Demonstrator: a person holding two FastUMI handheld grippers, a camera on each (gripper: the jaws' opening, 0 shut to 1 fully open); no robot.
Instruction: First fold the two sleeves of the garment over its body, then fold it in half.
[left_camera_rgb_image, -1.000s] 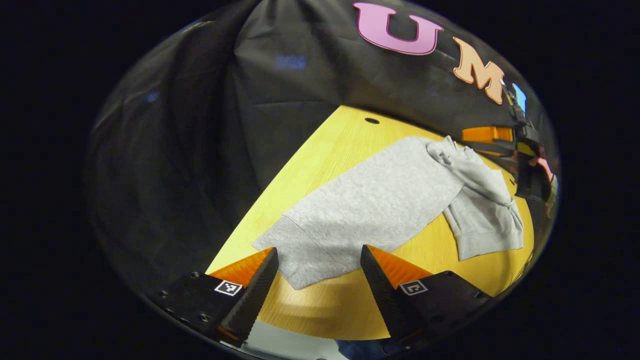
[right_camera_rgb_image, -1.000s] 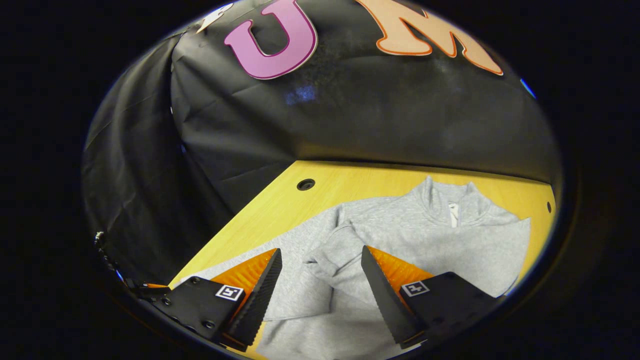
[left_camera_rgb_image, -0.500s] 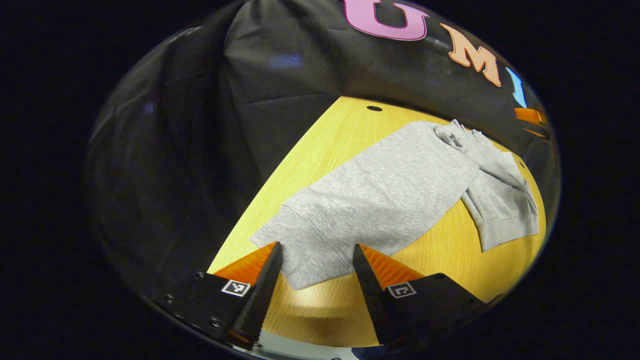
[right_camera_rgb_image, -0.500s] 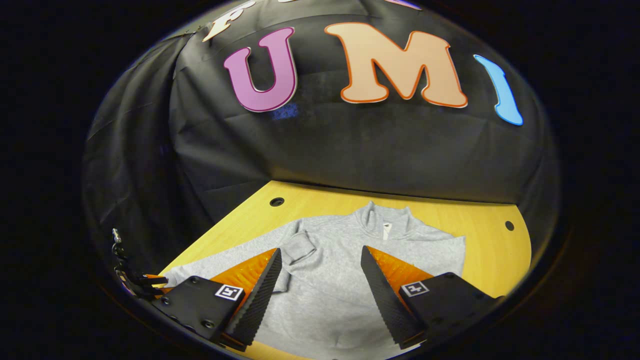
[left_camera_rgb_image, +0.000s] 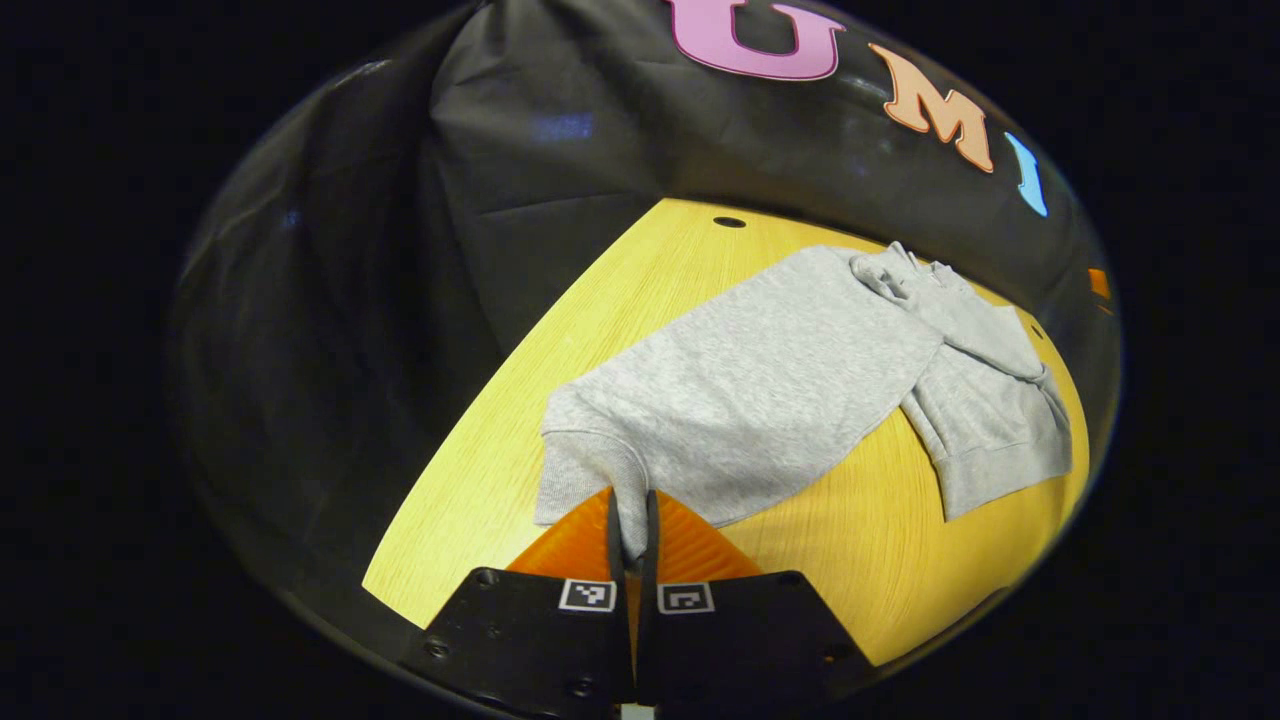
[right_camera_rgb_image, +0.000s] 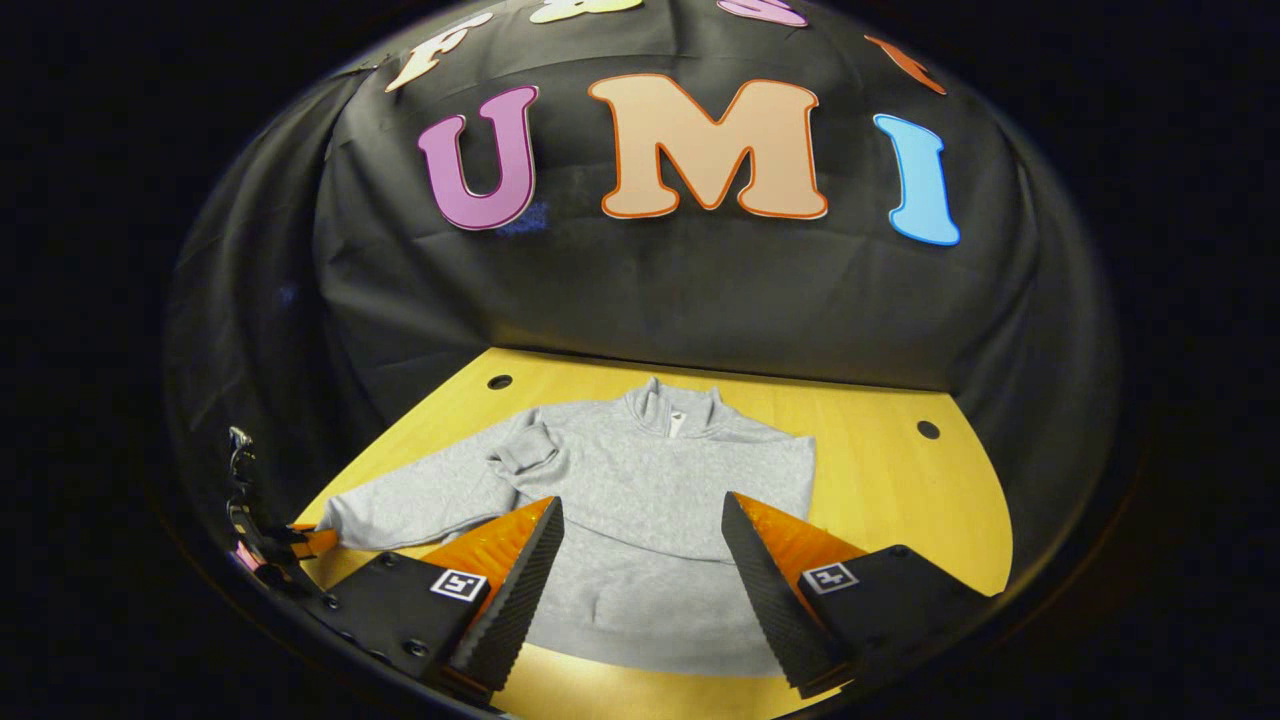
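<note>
A grey sweatshirt (right_camera_rgb_image: 640, 490) lies flat on the yellow wooden table (right_camera_rgb_image: 900, 500), collar toward the far wall. One sleeve is folded over the chest, its cuff (right_camera_rgb_image: 525, 455) near the shoulder. The other sleeve (left_camera_rgb_image: 740, 380) stretches out sideways across the table (left_camera_rgb_image: 480, 470). My left gripper (left_camera_rgb_image: 632, 535) is shut on that sleeve's cuff, which is bunched and slightly lifted between the fingers. In the right gripper view, the left gripper (right_camera_rgb_image: 300, 542) sits at the sleeve's end. My right gripper (right_camera_rgb_image: 640, 580) is open above the hem, holding nothing.
Black cloth walls close in the table at the back and sides. Small round holes (right_camera_rgb_image: 499, 382) (right_camera_rgb_image: 928, 430) mark the table's far corners. Bare wood lies to the right of the sweatshirt and along the near edge.
My left gripper has shut on the outstretched sleeve's cuff and lifted it a little. The right gripper has drawn back from the folded sleeve toward the hem, still open.
</note>
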